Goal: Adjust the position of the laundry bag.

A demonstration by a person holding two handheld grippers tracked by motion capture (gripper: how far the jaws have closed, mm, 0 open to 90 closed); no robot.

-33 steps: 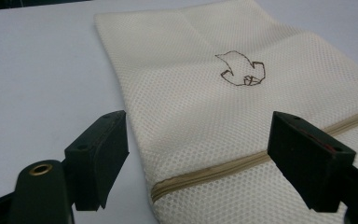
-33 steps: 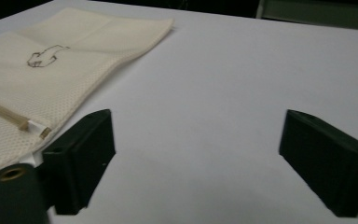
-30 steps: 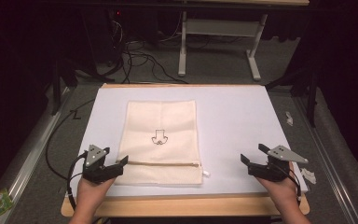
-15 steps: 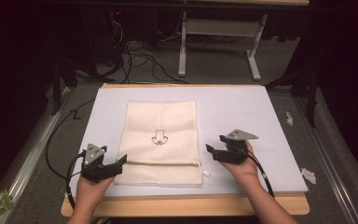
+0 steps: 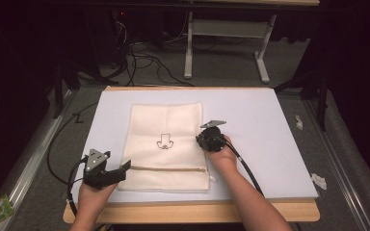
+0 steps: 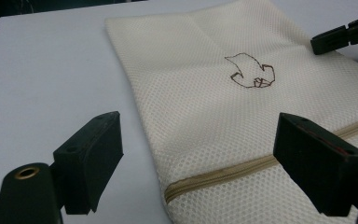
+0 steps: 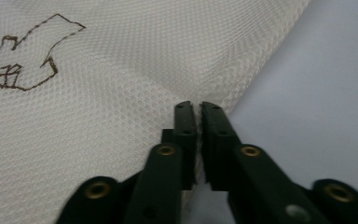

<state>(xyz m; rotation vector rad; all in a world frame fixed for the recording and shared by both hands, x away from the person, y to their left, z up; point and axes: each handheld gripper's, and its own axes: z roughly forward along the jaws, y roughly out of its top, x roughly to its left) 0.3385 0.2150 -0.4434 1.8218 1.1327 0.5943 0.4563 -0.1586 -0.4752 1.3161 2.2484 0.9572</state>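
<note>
Wood trims the near edge of the table (image 5: 192,211), and on it lies a white board (image 5: 270,144) that carries everything else. Nearest on that board is the left gripper (image 5: 107,174), at the near left corner of a cream mesh bag (image 5: 168,125). In the left gripper view its jaws stand wide apart with nothing between them, one over the bare board and one over the mesh, straddling the bag's left edge just where the tan zipper (image 5: 168,168) begins. The bag itself lies flat a little left of the board's middle, its zipper running across the near end and a small brown stitched mark (image 5: 164,143) near its centre.

Farther in, the right gripper (image 5: 207,139) sits at the bag's right edge. In the right gripper view its jaws are pressed together, tips at the hem, and the mesh puckers into them, so it appears to be pinching the fabric; how much cloth lies between the pads cannot be seen.

Risk lies in that thin bite: a pull from here could slip the smooth mesh free, or drag the whole bag sideways, since the left gripper pins nothing. Loose weave could also snag on a pad.

Beyond the board, cables (image 5: 144,53) sprawl on the floor.
</note>
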